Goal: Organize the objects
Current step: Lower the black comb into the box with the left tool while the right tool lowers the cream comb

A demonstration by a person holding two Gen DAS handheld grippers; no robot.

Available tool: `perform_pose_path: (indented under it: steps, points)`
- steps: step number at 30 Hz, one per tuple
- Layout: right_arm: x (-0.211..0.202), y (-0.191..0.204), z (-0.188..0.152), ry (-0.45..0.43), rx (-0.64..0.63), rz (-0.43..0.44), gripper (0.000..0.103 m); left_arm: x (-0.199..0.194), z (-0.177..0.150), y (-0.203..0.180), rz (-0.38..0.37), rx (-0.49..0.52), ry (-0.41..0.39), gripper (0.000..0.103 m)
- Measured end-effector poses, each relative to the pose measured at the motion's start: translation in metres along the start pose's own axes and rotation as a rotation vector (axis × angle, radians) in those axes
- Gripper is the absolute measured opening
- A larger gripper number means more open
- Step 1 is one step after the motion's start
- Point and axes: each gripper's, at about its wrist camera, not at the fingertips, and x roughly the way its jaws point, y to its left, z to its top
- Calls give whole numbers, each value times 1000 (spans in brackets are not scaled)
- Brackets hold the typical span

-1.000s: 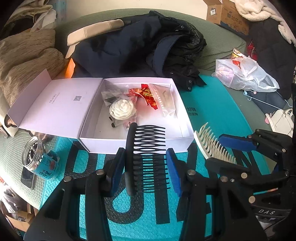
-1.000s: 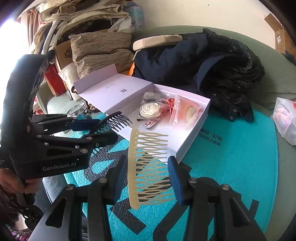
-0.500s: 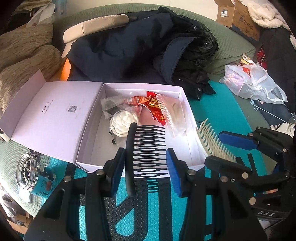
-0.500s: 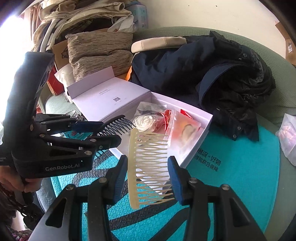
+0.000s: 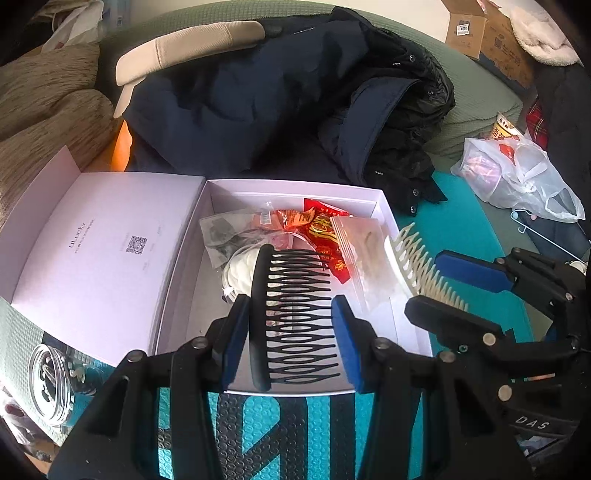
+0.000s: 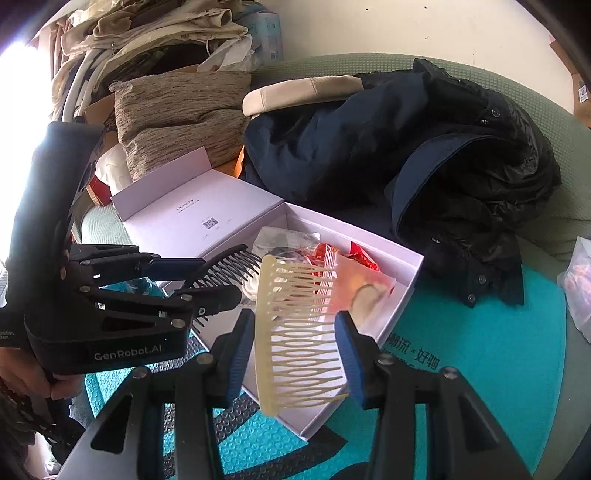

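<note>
Combs are carried over the open white box (image 5: 384, 206): black comb (image 5: 295, 317) clamped in the left claw (image 5: 291, 347), cream comb (image 6: 295, 332) in the right claw (image 6: 299, 354). Long axes run near-to-far; box floor lies directly below, left claw more central.

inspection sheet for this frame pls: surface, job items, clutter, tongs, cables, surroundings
Surface: teal bubble mat with dark lettering, laid on a green cushion.
Job's things: black comb and cream comb, both held above the open white box; the box's lid is folded out flat.
Clutter: white flower piece, red packet and clear bags inside the box; glass jar beside it.
Grippers: left tongs shut on black comb; right tongs shut on cream comb.
Cables: nothing seen.
Surroundings: dark jacket, brown pillows, plastic bag, cardboard box.
</note>
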Motion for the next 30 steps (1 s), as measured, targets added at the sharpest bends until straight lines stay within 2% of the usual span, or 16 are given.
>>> perform_pose_path:
  steps: [17, 30]
  points:
    - [41, -20, 25, 3, -4, -35, 45, 44, 27, 9, 25, 25, 1, 43]
    - [74, -28, 14, 66, 38, -35, 45, 83, 15, 11, 33, 63, 74, 43]
